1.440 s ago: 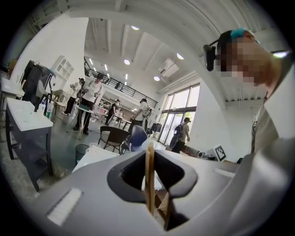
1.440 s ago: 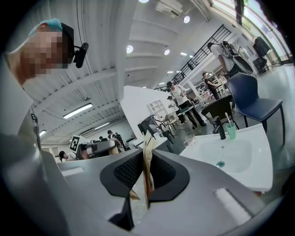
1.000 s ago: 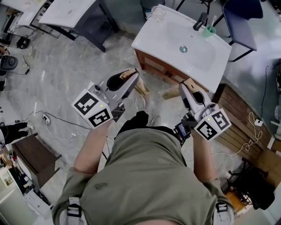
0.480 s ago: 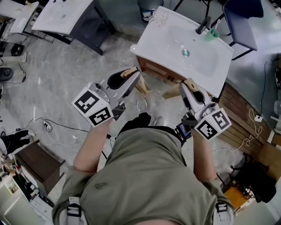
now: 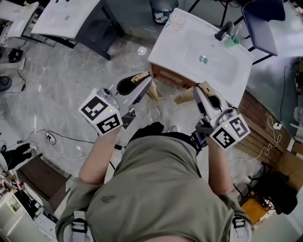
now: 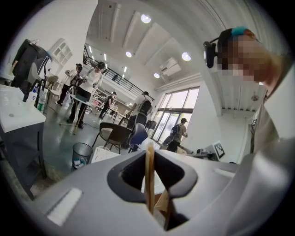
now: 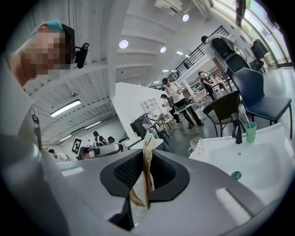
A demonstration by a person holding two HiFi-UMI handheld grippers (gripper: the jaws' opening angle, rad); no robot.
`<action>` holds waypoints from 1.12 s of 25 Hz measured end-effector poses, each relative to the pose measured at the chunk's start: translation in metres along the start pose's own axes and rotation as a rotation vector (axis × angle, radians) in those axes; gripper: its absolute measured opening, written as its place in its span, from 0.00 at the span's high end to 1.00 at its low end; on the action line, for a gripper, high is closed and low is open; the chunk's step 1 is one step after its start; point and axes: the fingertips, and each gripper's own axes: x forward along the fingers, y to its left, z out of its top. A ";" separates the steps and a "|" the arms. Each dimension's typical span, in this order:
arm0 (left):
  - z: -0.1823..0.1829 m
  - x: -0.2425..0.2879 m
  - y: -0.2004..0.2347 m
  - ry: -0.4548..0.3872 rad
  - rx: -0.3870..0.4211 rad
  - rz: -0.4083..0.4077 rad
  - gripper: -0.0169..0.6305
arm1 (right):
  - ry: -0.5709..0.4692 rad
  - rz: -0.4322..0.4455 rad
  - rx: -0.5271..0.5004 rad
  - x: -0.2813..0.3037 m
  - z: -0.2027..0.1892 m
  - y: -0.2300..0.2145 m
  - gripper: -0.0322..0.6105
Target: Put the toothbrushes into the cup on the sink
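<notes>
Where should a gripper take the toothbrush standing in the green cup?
Grip the toothbrush by its bare shaft above the rim of the green cup, coming down from above, I'd say. Only that end shows, it stands nearly upright, and the black faucet crowds one side.

The sink [image 5: 189, 42] stood far and to the right. The faucet [image 5: 223, 31] was at its far-right edge, with the cup [image 5: 231, 41] just beside it on the rim and a toothbrush [image 7: 244, 116] in the cup. A glass [image 5: 178, 19] sat on the sink's far-left corner. Behind that corner was a trash bin [image 5: 162, 8]. A chair [image 5: 262, 21] stood right of the sink and a table [image 5: 71, 16] far left. The left gripper [image 5: 142, 79] and right gripper [image 5: 199, 90] were on the sink's near side.
</notes>
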 end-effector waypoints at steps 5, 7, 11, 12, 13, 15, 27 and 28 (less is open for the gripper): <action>0.003 0.001 0.002 -0.003 0.003 -0.015 0.89 | -0.003 -0.007 -0.007 0.004 0.002 0.003 0.88; 0.004 0.001 0.002 -0.007 0.001 -0.015 0.89 | 0.001 -0.009 -0.009 0.004 0.002 0.003 0.88; 0.005 -0.002 0.002 -0.014 0.002 -0.010 0.89 | 0.001 -0.006 -0.012 0.005 0.004 0.003 0.88; 0.006 -0.003 0.002 -0.016 0.003 -0.009 0.89 | -0.001 -0.005 -0.014 0.005 0.005 0.004 0.88; 0.007 -0.004 0.002 -0.019 0.005 -0.007 0.89 | -0.003 -0.003 -0.017 0.006 0.007 0.005 0.88; 0.008 -0.007 0.003 -0.022 0.007 -0.003 0.89 | -0.007 0.001 -0.022 0.007 0.009 0.007 0.88; 0.018 0.001 0.013 -0.020 0.017 0.006 0.89 | -0.014 0.003 -0.017 0.017 0.020 -0.005 0.88; 0.020 0.007 0.017 -0.018 0.017 0.008 0.89 | -0.014 0.004 -0.015 0.021 0.022 -0.010 0.88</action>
